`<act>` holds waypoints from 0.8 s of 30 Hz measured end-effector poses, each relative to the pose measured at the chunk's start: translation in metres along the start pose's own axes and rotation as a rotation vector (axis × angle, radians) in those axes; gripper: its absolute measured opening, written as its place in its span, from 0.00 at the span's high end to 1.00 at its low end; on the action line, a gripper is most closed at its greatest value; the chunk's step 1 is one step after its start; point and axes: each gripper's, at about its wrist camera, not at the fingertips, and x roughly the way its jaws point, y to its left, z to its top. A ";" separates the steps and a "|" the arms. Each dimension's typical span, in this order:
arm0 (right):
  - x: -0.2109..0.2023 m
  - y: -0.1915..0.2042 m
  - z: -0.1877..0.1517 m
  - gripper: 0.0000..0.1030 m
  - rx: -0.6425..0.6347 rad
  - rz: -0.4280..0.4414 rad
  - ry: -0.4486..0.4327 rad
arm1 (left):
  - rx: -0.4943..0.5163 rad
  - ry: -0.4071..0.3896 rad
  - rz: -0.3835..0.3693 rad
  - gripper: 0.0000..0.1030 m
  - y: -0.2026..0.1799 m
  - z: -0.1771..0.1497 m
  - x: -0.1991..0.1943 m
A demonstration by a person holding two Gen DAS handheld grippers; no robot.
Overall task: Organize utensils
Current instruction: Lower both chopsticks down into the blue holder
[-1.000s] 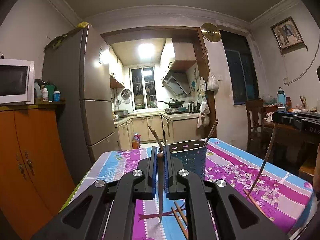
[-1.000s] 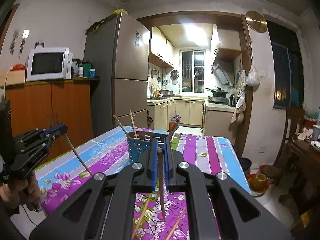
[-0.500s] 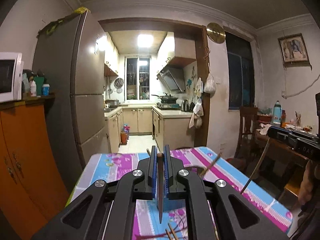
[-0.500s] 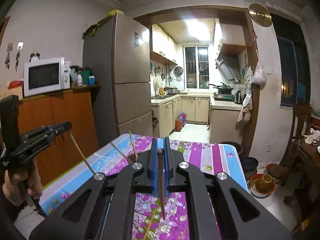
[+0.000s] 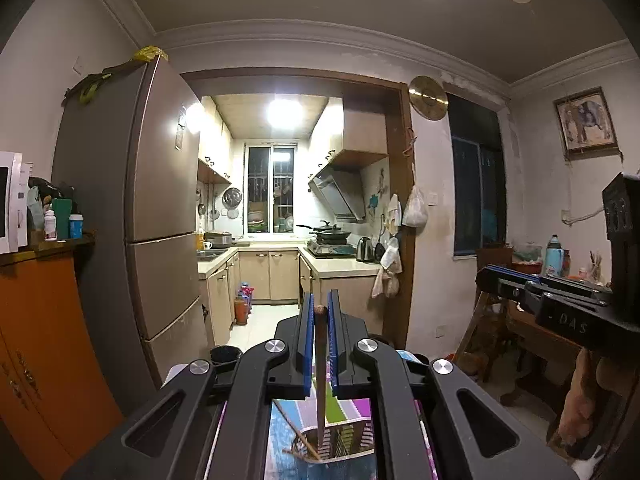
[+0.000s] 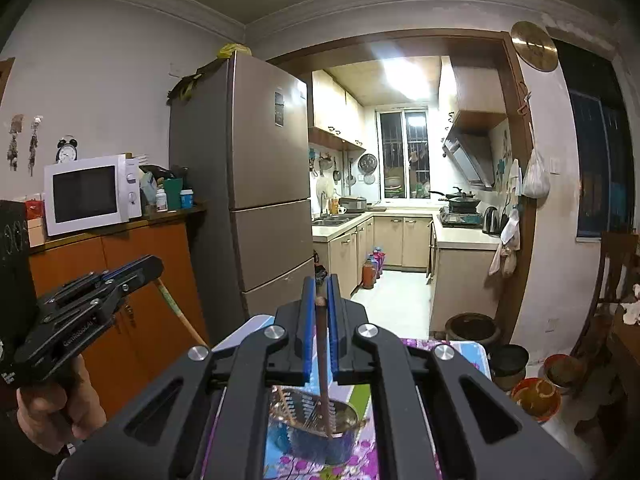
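the left chopstick (image 5: pixel 321 376) is a dark wooden stick pinched between the blue pads (image 5: pixel 307 344) of the left tongs (image 5: pixel 319 312). it runs upright from the tips of the pads down past them, and its lower end reaches into the open mouth of the utensil holder (image 5: pixel 340 438), a slotted blue basket directly below the tongs. another thin stick (image 5: pixel 294 432) already leans inside that basket, just left of the held one.

the right chopstick (image 6: pixel 323 368) is held the same way by the right tongs (image 6: pixel 320 300): the blue pads (image 6: pixel 306 336) are pressed onto it from both sides, its top end sits at the tips, and its lower end dips into the same utensil holder (image 6: pixel 316 436) beneath. whether either lower end touches the basket floor cannot be told.

the basket stands on a table covered by a flowered purple and blue tablecloth (image 6: pixel 360 460), seen under and between the black arms of each tool.

from the left wrist view the right tongs (image 5: pixel 496 276) show off to the right at about the same height, pointing inward. from the right wrist view the left tongs (image 6: pixel 148 268) show off to the left, with the left hand (image 6: pixel 56 404) wrapped around the grip and a pale length of stick slanting down from the tip.

beyond the tongs stand a tall grey refrigerator (image 6: pixel 260 184), a white microwave (image 6: pixel 90 194) on an orange cabinet (image 6: pixel 132 280), and a lit kitchen through the doorway straight ahead.
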 end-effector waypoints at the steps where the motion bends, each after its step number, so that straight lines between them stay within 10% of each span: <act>1: 0.005 -0.001 0.001 0.95 -0.001 -0.002 0.002 | -0.006 0.006 0.001 0.93 0.000 0.001 0.008; 24: 0.105 -0.014 -0.055 0.95 0.039 0.014 0.146 | 0.000 0.172 0.043 0.93 0.004 -0.073 0.108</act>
